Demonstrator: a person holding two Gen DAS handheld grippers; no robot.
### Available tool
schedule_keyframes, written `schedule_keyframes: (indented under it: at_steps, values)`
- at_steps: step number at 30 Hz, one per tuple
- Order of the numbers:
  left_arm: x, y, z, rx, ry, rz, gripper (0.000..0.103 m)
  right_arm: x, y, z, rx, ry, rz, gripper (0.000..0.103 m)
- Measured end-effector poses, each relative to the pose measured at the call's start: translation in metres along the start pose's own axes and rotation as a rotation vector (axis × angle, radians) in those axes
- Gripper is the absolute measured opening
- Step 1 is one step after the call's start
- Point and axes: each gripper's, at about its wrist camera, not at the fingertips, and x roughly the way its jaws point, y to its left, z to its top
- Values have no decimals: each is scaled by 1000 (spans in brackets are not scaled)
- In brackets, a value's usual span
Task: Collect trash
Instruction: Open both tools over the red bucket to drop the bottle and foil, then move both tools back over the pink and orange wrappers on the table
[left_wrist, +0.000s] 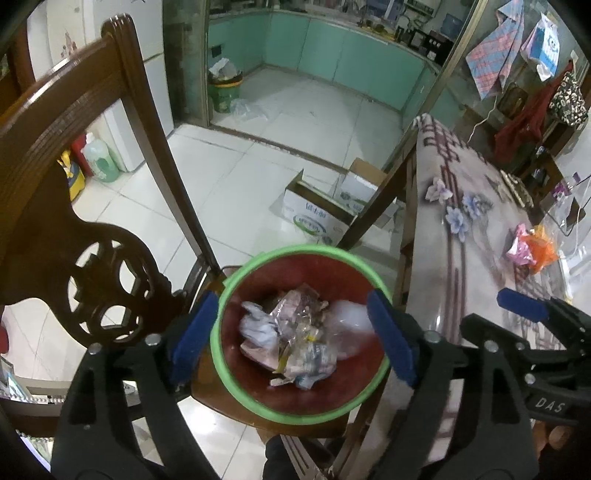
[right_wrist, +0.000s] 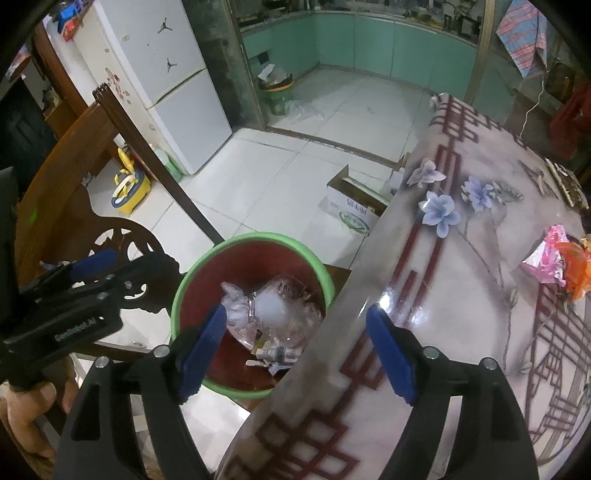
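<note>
both tools, left tool (left_wrist: 291, 334) and right tool (right_wrist: 295, 349), hang released and empty over the bin (left_wrist: 373, 275) below them, parked beside the worktop (right_wrist: 461, 295) for easy drops.

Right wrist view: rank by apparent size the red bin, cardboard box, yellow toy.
1. red bin, nearest the camera, so partly perspective
2. cardboard box
3. yellow toy; close to the box, ranking unsure
</note>
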Motion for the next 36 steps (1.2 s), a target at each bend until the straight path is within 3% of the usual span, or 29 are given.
schedule_keyframes:
  at_steps: [8, 17, 23, 25, 29, 36]
  values:
    - [-40, -16, -1, 12, -86, -3, 98, -41, -13, -12, 16, -92, -12, 81]
    - [-73, -71, -20, 29, -145, -77, 98, -85, -55, -49, 57, -160, -26, 82]
    - [-90, -123, -36, -31, -209, -158, 98, -120, -103, -81, 81, -197, -56, 87]
    - [-95, -146, -40, -26, -238, -142, 98, -131, -118, -92, 93, -209, -74, 94]
    - [-104, -205, -50, 88, -312, -32, 98, -155, -163, -116, 131, -241, -120, 94]
    - [-109, -266, -63, 151, -343, -48, 98, -176, -235, -146, 194, -265, -156, 94]
